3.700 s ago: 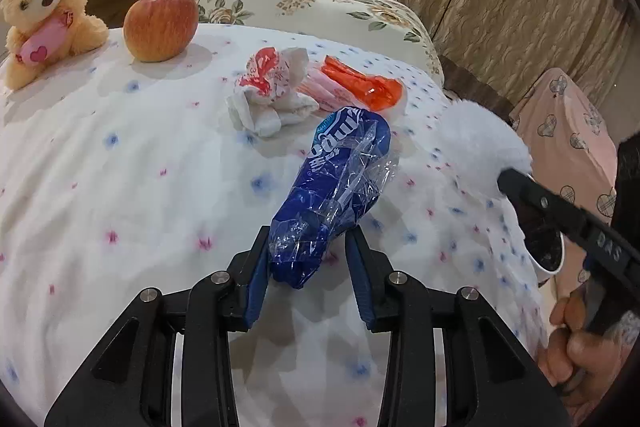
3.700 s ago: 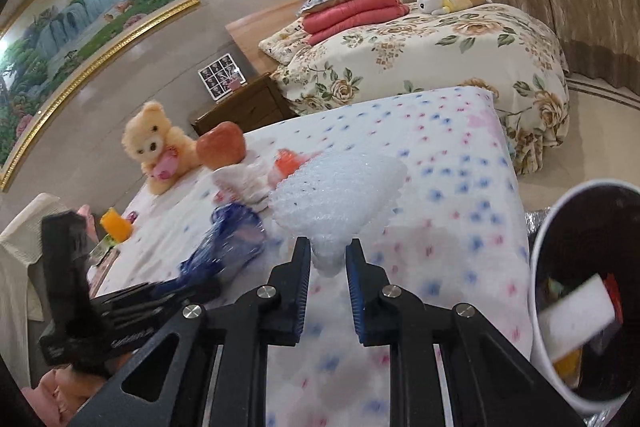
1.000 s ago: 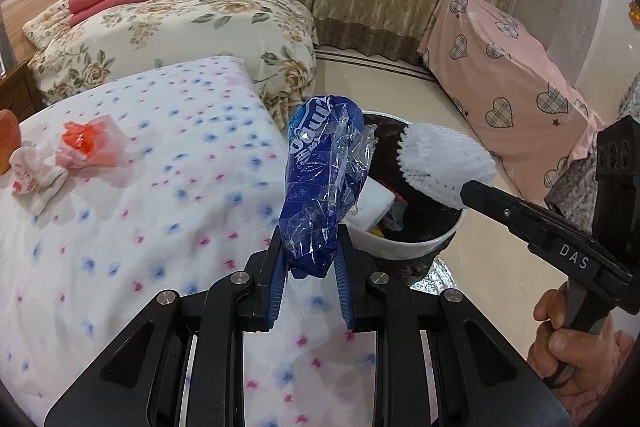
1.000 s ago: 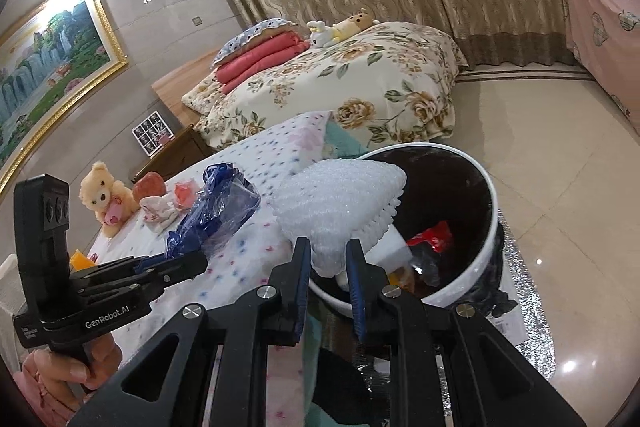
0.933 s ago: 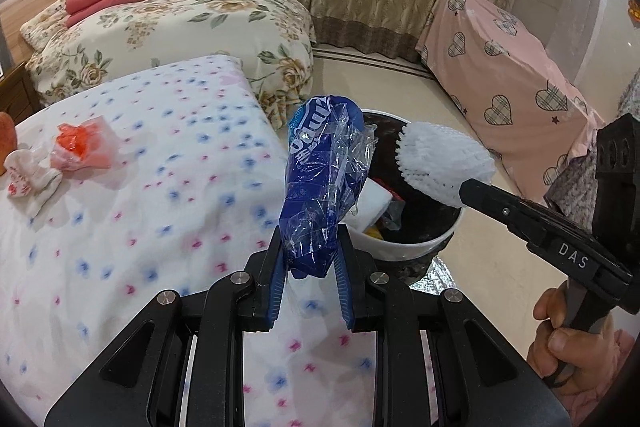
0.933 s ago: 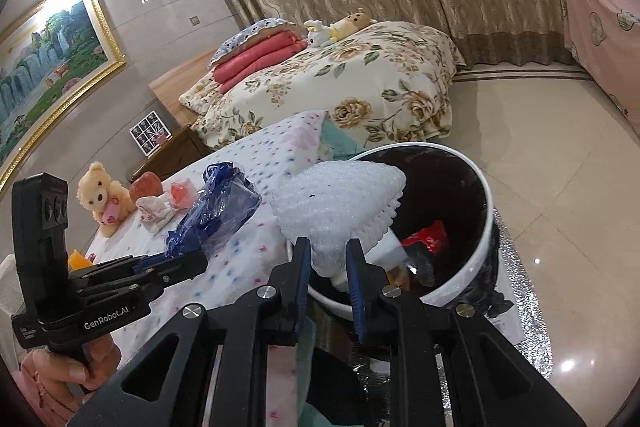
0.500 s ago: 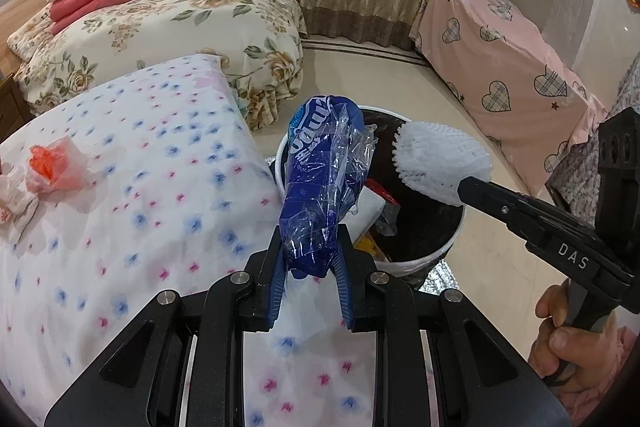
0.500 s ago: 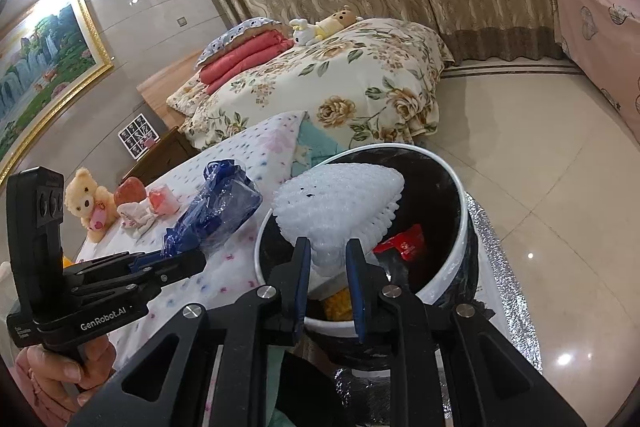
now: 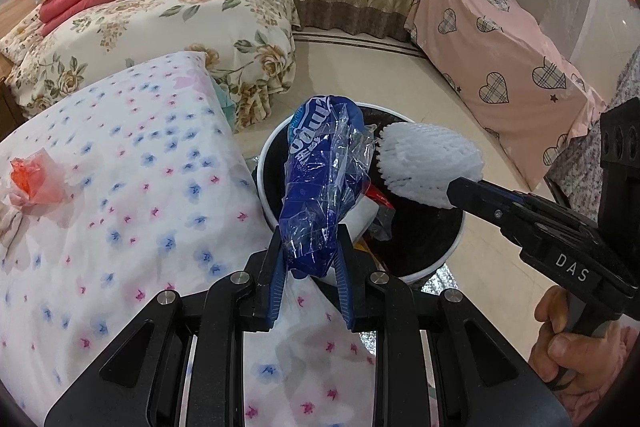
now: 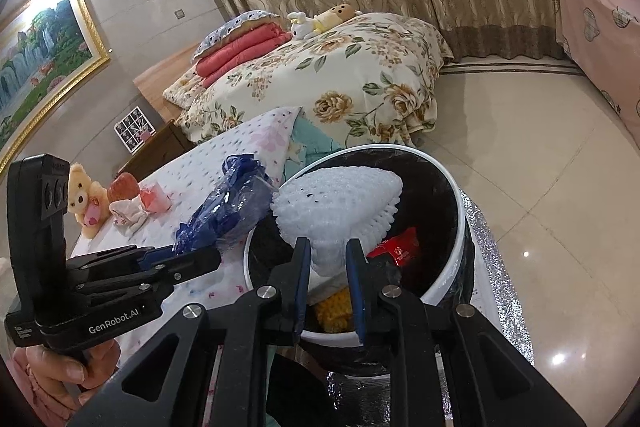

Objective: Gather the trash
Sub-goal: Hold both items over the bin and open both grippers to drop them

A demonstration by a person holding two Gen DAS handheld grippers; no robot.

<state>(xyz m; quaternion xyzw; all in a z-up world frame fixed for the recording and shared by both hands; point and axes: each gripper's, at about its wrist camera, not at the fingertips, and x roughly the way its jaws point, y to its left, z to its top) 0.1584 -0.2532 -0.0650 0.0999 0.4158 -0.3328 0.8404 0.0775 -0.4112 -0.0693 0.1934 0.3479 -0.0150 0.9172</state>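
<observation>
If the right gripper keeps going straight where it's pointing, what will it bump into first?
Probably the trash bin. The right gripper, shut on the white foam net, points down into the bin's open mouth, so the net would likely reach the rubbish inside first, near the red wrapper. Depth is hard to judge.

blue wrapper (image 9: 320, 187): crumpled, over bin (image 9: 452, 251) | white foam net (image 10: 336, 203): above bin

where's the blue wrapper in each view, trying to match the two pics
Left wrist view: the blue wrapper stands at centre, clamped in the left tool, in front of the bin.
Right wrist view: the blue wrapper is left of centre, sticking out of the left tool toward the bin.
Shared landmark: the white-rimmed bin, just right of the wrapper in both.
</observation>
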